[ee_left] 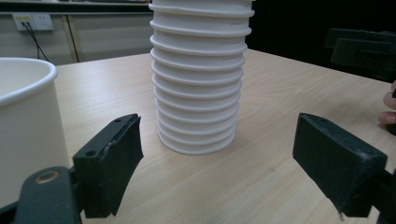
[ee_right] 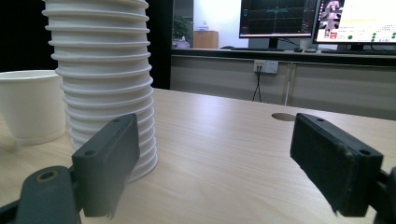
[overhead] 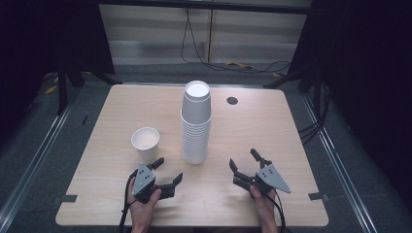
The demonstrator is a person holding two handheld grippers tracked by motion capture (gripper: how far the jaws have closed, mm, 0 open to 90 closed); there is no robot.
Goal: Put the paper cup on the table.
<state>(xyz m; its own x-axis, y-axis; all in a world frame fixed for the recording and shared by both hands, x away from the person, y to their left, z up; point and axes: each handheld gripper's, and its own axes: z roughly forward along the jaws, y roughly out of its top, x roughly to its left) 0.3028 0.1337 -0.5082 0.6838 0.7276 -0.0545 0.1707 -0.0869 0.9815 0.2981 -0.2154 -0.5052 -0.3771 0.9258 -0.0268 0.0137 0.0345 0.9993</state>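
Note:
A tall stack of white paper cups (overhead: 196, 124) stands upright in the middle of the light wooden table (overhead: 111, 121). One single white cup (overhead: 145, 143) stands upright to its left. My left gripper (overhead: 169, 170) rests near the front edge, just below the single cup, jaws open and empty. My right gripper (overhead: 242, 160) sits open and empty to the right of the stack. In the left gripper view the stack (ee_left: 198, 74) is straight ahead and the single cup (ee_left: 25, 126) is close at left. In the right gripper view the stack (ee_right: 102, 79) is at left with the single cup (ee_right: 30, 105) behind it.
A round cable hole (overhead: 232, 100) lies in the table's far right part. Black cables (overhead: 214, 63) trail on the floor behind the table. Monitors (ee_right: 317, 21) stand on a bench in the right gripper view. Dark curtains flank both sides.

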